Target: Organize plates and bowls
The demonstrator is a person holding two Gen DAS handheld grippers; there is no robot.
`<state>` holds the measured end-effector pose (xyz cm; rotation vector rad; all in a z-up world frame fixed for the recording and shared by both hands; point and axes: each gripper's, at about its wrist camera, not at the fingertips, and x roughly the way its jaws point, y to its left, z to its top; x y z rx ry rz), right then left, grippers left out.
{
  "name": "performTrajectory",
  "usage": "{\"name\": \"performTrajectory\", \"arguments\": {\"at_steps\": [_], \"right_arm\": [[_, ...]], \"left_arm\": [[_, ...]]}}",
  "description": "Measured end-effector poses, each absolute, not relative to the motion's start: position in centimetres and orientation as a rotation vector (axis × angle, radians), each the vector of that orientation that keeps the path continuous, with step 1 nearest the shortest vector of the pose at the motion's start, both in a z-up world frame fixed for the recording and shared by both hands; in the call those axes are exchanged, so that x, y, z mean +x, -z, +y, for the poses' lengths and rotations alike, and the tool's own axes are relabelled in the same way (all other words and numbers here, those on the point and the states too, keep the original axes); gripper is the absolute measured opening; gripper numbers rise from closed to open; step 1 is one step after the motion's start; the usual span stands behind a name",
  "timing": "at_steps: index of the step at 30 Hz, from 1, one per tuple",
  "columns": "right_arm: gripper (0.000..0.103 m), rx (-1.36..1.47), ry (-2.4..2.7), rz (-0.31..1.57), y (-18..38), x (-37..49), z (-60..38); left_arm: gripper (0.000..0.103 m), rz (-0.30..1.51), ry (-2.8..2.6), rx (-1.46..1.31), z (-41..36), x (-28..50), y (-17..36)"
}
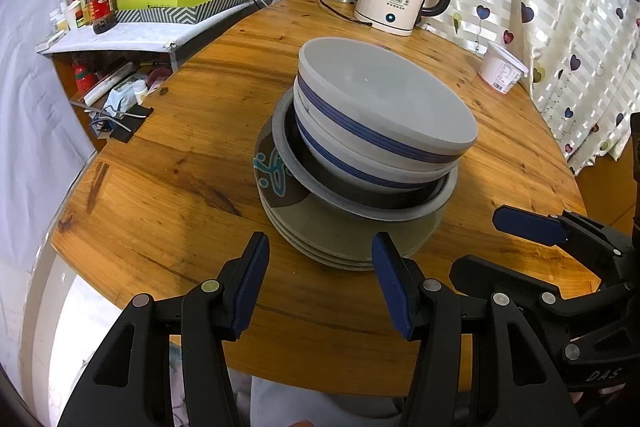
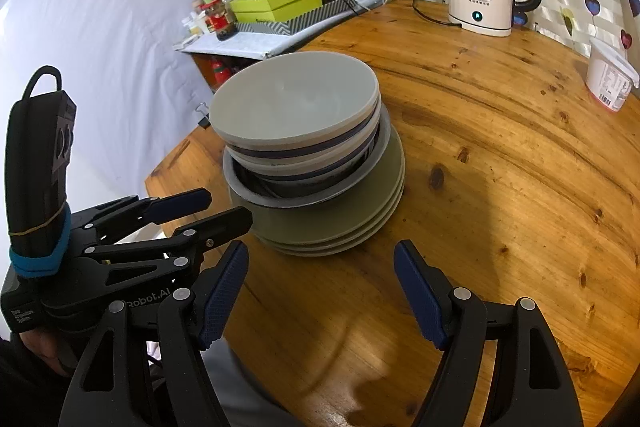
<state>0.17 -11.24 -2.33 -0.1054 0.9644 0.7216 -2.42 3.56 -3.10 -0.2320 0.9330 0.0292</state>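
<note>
Both claws agape | wooden table | heart-print curtain behind

Left tongs: black plastic arms, triangular cut-outs, silver round rivets at pivots, dark blue textured pads. Right tongs: same build, blue cross-hatched pads. At 9 o'clock in right view: black camera block strapped on with blue band and yellow rubber band, cable loop on top, white "Robot.AI" lettering on body.
</note>
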Motion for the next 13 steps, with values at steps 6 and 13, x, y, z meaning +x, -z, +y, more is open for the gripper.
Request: {"name": "performTrajectory", "arguments": {"at_steps": [6, 13], "right_arm": [[0.076, -0.104, -0.723, 0.964, 2.42, 0.09, -11.25], [0.076, -0.100, -0.721, 0.962, 2.37, -0.03, -11.30]], "left_arm": [[0.054, 0.932, -0.024, -0.232, 3.34, -2.60, 3.12], [0.054, 0.930, -0.030, -0.236, 3.35, -2.85, 2.96]]}}
